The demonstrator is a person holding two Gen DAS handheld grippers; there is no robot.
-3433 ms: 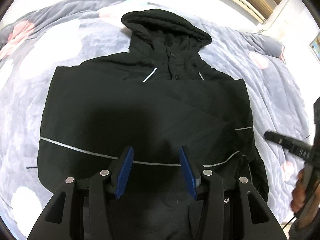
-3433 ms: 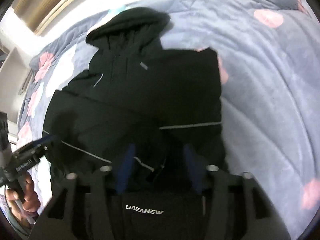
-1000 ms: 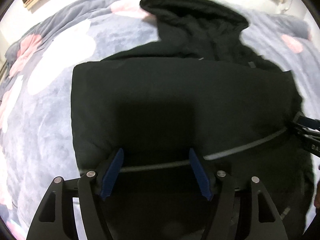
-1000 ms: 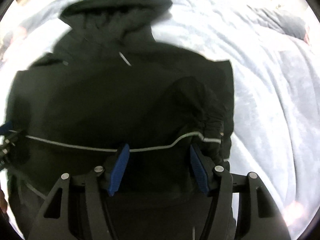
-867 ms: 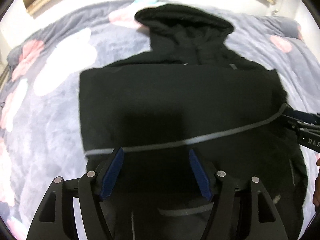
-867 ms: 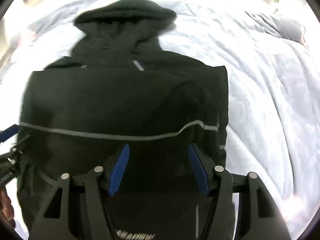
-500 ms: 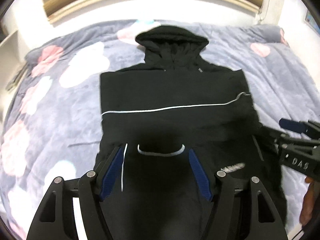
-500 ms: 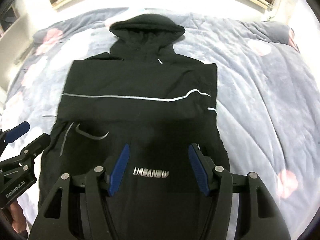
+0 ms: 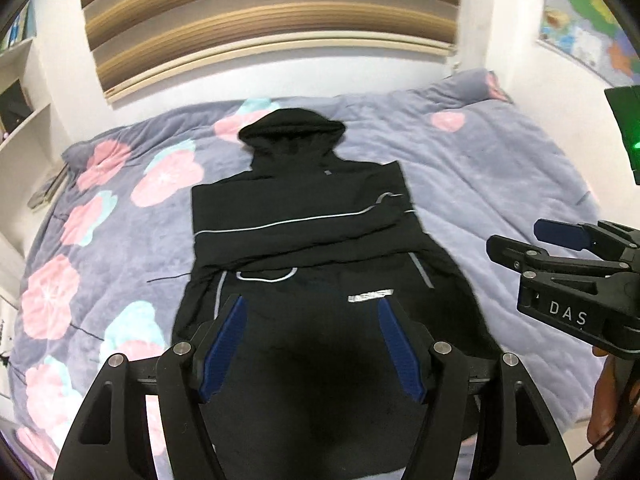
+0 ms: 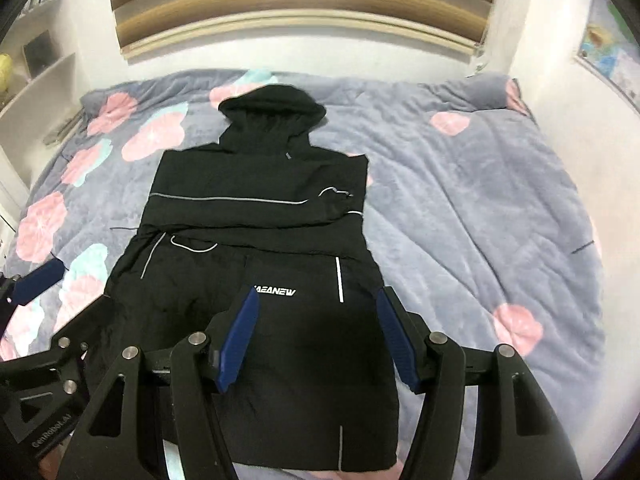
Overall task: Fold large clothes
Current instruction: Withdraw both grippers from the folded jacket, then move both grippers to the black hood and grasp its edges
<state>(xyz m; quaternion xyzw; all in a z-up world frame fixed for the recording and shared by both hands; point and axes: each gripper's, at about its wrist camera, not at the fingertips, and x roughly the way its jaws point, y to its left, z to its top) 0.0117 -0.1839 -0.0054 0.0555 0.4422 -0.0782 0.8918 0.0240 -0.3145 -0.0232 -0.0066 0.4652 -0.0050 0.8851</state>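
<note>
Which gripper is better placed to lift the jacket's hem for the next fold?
Right, marginally. The right gripper, open, sits over the jacket near its visible hem. The left gripper, open too, shows no hem edge.

- A black hooded jacket (image 10: pixel 256 240) lies flat on a grey-blue floral quilt (image 10: pixel 480 208), hood toward the far wall.
- Both sleeves are folded across the chest, a thin reflective stripe running along them.
- The right gripper (image 10: pixel 316 336) hovers above the jacket's lower half — its 2 blue-padded fingers spread wide, nothing between them.
- The left gripper (image 10: pixel 44 300) shows at the left edge.
</note>
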